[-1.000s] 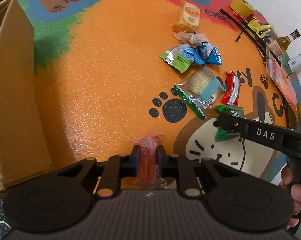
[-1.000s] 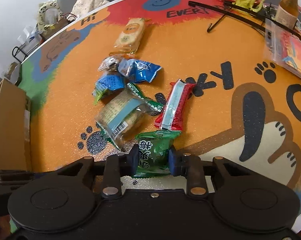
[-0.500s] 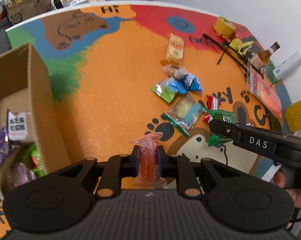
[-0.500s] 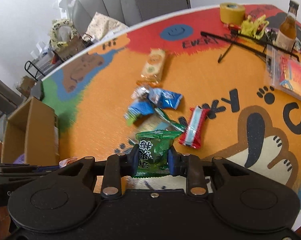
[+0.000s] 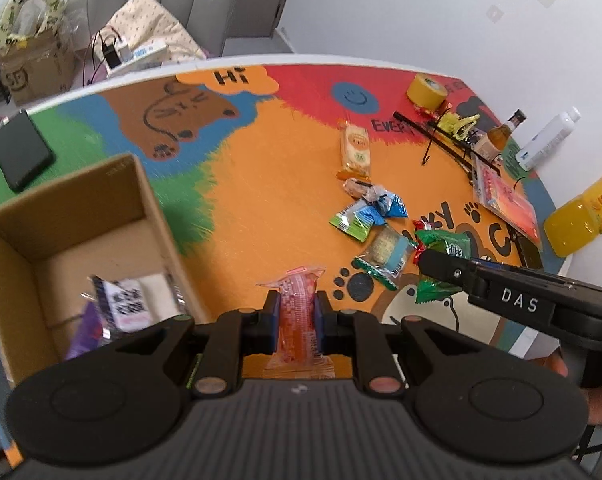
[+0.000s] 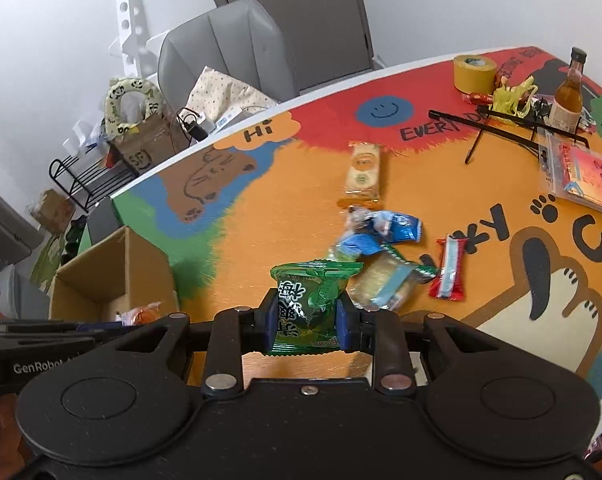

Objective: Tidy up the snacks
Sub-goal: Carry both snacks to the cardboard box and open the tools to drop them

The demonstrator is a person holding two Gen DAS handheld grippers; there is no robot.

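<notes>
My left gripper (image 5: pixel 297 310) is shut on an orange-red snack packet (image 5: pixel 297 312), held above the table just right of the open cardboard box (image 5: pixel 141 200). The box holds several snack packs (image 5: pixel 123 304). My right gripper (image 6: pixel 306 312) is shut on a green snack packet (image 6: pixel 307 300), also lifted; it shows in the left wrist view (image 5: pixel 441 264) to the right. Loose snacks lie on the table: a tan cracker pack (image 6: pixel 364 172), blue packets (image 6: pixel 397 226), a clear biscuit pack (image 6: pixel 385 284) and a red bar (image 6: pixel 449 268).
The box also shows at left in the right wrist view (image 6: pixel 101 276). A black phone (image 5: pixel 21 152) lies beyond it. At the far right stand a tape roll (image 6: pixel 474 72), brown bottle (image 6: pixel 567 96), black hanger (image 6: pixel 501 126), plastic-wrapped booklet (image 6: pixel 581 172), white bottle (image 5: pixel 549 140) and yellow jug (image 5: pixel 585 216).
Both grippers have risen away from the table with their packets held. The left one has moved toward the box, whose inside has come into view.
</notes>
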